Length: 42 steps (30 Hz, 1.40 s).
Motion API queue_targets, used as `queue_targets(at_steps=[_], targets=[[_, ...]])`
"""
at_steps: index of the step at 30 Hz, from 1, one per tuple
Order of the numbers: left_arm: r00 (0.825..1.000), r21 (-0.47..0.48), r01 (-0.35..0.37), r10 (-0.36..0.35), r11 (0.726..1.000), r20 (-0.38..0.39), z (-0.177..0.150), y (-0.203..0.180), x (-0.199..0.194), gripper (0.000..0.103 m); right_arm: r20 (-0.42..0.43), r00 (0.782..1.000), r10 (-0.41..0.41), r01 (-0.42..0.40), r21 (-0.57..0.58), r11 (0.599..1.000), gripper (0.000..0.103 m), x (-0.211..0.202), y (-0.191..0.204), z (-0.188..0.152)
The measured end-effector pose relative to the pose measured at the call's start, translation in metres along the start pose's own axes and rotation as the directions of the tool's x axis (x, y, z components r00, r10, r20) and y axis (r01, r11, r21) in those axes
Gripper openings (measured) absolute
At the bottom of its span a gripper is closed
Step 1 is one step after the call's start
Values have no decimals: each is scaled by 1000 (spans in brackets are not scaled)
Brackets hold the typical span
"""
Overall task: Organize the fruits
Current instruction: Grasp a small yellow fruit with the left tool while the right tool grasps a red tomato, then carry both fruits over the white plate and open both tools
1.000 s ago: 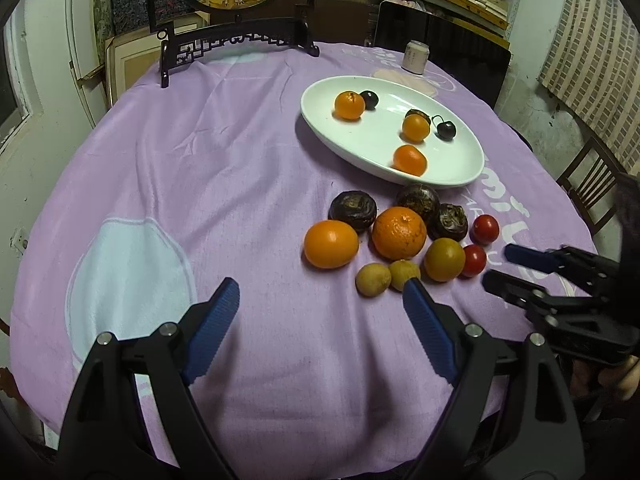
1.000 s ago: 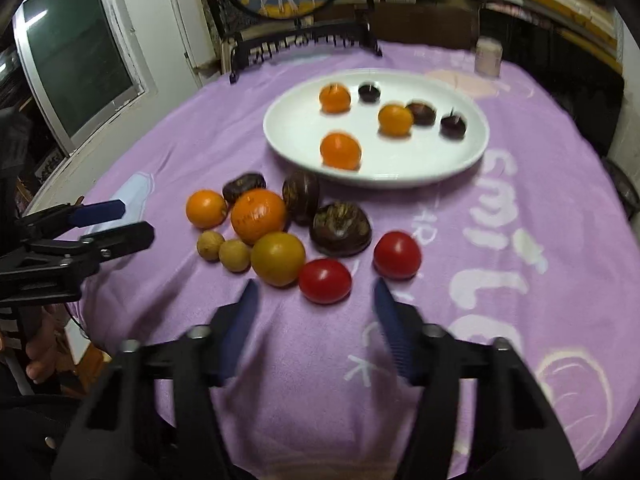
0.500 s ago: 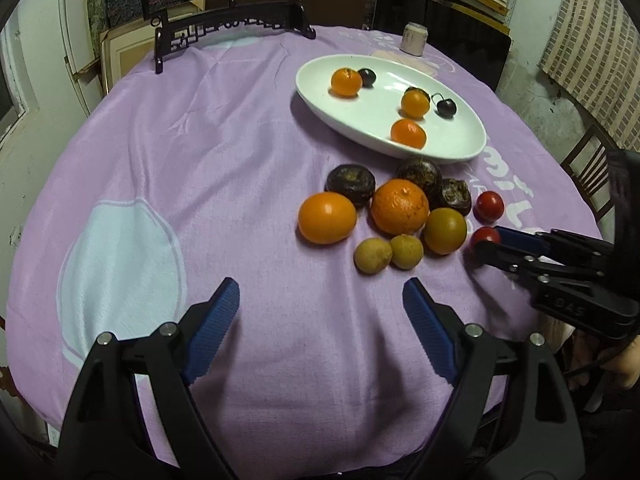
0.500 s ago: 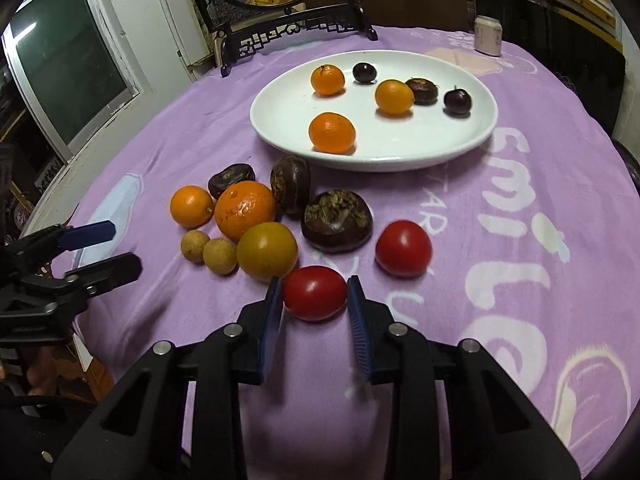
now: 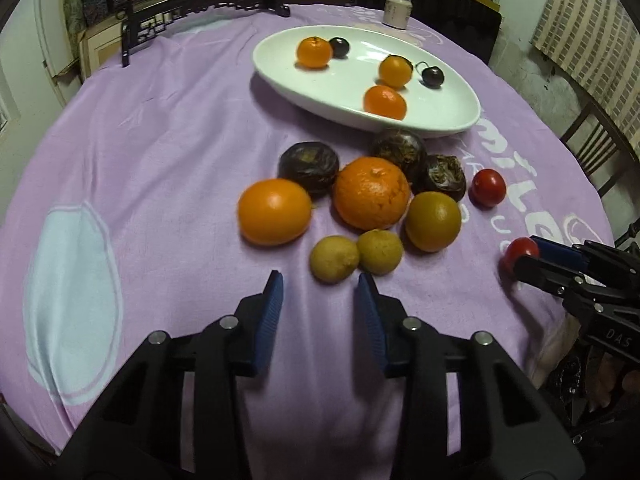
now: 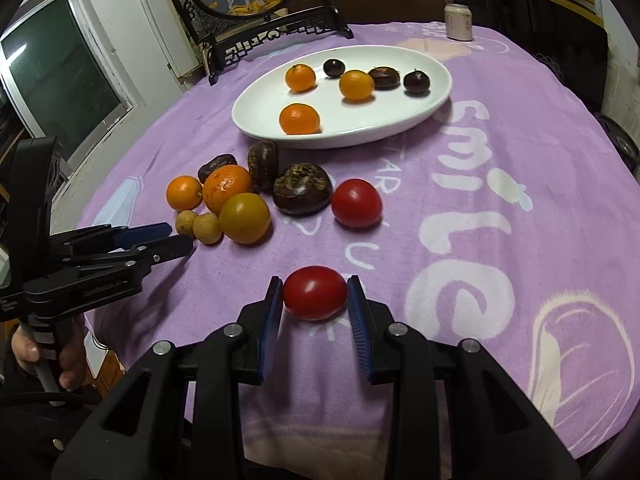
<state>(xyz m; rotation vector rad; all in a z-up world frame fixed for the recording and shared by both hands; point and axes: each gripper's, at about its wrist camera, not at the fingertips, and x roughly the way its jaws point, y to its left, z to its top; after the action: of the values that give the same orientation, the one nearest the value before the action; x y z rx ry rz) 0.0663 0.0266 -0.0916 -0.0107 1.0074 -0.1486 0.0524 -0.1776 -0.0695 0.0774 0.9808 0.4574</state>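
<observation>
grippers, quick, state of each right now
left gripper: jaws closing, nothing between them, small yellow fruit just ahead.
right gripper: closed on a red tomato.

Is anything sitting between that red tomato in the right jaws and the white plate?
Yes. A second red tomato and a wrinkled dark fruit lie between the gripped red tomato and the white oval plate.

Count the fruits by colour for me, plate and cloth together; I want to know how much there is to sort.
orange fruits: 5
dark brown fruits: 6
red tomatoes: 2
small tan fruits: 2
yellow-brown fruit: 1
Total: 16
</observation>
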Motion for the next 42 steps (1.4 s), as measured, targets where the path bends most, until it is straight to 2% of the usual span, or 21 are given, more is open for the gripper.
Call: queue_targets(at_steps=[8,11,12,16,19,29,37,42], targets=[[999,54,-32,30,998,23,5,-15,8,40,-2,1000,16,-16,12,1000,33,1,-2,-4],[999,43,-33,32,999,34,8,-18,9,38,-3,1000,16,-16,16,1000,33,0,-1,-4],[999,42,-30,28,999,38,8,-18,8,27,-3,1000,15,-14,16,1000,33,0,-1,-5],[999,25,-6,5,1000,42,6,-14,0,26,-3,1000,12,-12,21,1000,33,0,-2,-3],[999,3,37,-38,999,36,0,-10,-10,26,-1,1000,10,-10,25,1000,33,0,-2,-1],[993,-11,71,-70,997,95,-2,-3,-38,26,16,1000,10,-10,12,1000,33,-1,4,5],[988,6,79,-79,997,133,27,3,-48,26,56,998,-1,0,6,1000,33,-9,5,24],[986,23,69,-72,997,151,83,8,-42,26,117,993,-32,39,-59,997,33,-11,5,76]])
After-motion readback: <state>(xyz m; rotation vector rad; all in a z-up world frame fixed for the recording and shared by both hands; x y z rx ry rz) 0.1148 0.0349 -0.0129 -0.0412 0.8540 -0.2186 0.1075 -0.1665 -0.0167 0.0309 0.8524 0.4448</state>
